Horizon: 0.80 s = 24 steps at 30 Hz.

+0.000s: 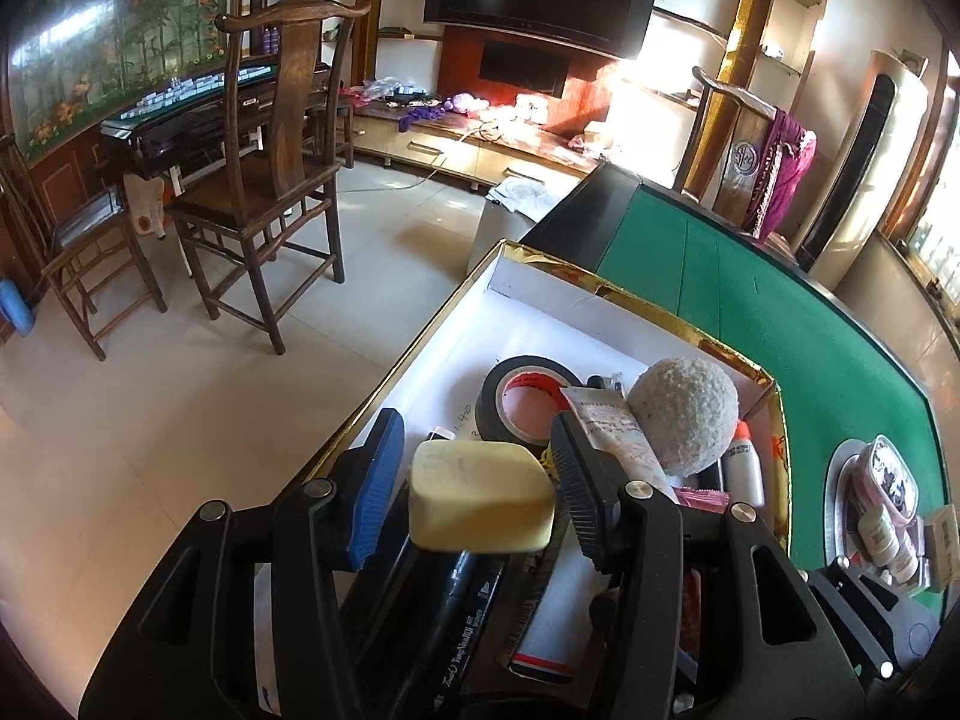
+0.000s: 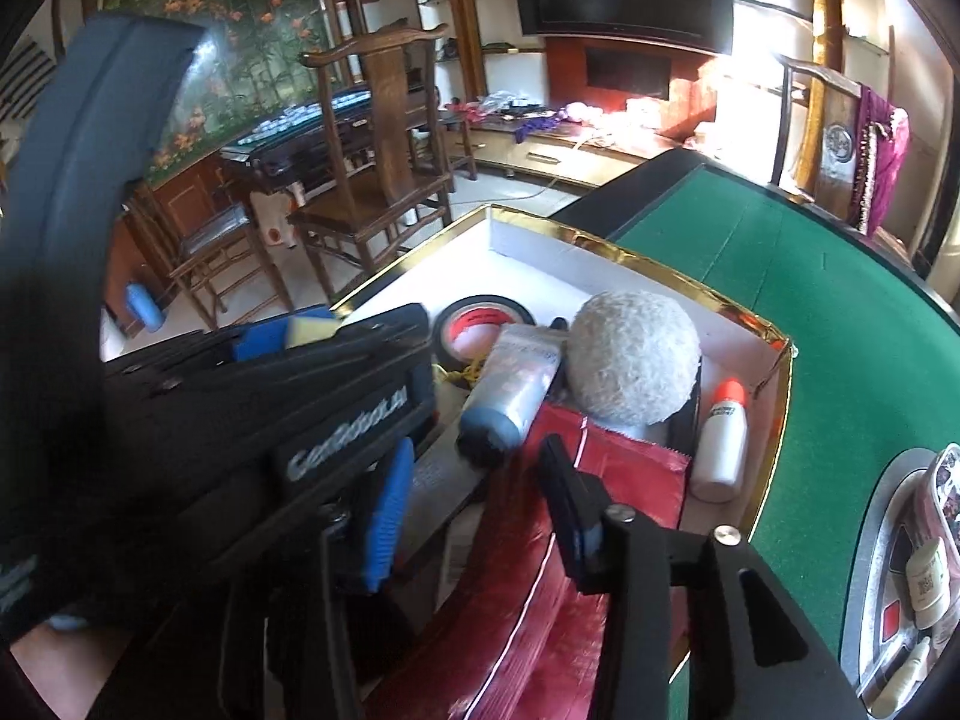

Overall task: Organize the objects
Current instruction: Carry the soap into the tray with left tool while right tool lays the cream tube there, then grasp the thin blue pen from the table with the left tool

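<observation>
Hovering over the gold-rimmed box [image 1: 420, 348], both hand-held grippers gape, the left [image 1: 477, 495] bracketing a yellow sponge [image 1: 480, 495].

**What you can't make out here**

Your left gripper [image 2: 336, 384] fills the left of the right wrist view, blurred, and hides that side of the white box [image 2: 540, 258]. The red packet [image 2: 606, 498] runs off the bottom edge. In the left wrist view, the black marker [image 1: 462, 618] lies partly under the yellow sponge [image 1: 480, 495]; the tube's [image 1: 612, 426] print is too small to read.
</observation>
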Each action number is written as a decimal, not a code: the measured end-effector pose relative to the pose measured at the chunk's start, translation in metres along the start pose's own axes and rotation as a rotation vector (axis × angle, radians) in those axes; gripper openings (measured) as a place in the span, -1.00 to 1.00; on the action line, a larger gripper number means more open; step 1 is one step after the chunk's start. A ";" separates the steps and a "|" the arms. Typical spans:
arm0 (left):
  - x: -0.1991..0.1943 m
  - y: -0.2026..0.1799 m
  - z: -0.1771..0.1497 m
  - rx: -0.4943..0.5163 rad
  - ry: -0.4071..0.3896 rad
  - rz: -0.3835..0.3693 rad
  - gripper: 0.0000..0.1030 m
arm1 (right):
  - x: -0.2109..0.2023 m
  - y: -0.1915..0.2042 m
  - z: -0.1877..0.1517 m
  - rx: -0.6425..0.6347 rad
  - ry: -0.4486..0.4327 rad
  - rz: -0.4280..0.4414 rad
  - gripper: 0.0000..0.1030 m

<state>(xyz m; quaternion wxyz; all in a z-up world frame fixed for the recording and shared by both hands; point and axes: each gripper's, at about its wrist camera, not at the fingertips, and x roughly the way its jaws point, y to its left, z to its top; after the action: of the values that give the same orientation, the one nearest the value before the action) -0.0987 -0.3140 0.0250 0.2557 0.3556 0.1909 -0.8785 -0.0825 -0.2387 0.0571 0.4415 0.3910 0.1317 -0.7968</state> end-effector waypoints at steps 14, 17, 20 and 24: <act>-0.050 -0.024 0.000 0.065 -0.196 -0.140 0.14 | -0.122 -0.086 -0.095 0.236 -0.139 0.072 0.00; -0.063 -0.046 -0.005 0.139 -0.207 -0.211 0.14 | -0.151 -0.122 -0.130 0.295 -0.164 0.000 0.04; -0.069 -0.078 -0.018 0.240 -0.159 -0.306 0.14 | -0.169 -0.156 -0.153 0.360 -0.173 -0.071 0.05; -0.071 -0.144 -0.054 0.421 -0.007 -0.439 0.13 | -0.193 -0.193 -0.180 0.457 -0.206 -0.096 0.05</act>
<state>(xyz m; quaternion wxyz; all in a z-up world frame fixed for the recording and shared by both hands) -0.1107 -0.1495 0.0623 -0.0190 0.3481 0.0758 -0.9342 -0.0883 0.0876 0.0550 0.3145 0.3909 -0.0792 -0.8614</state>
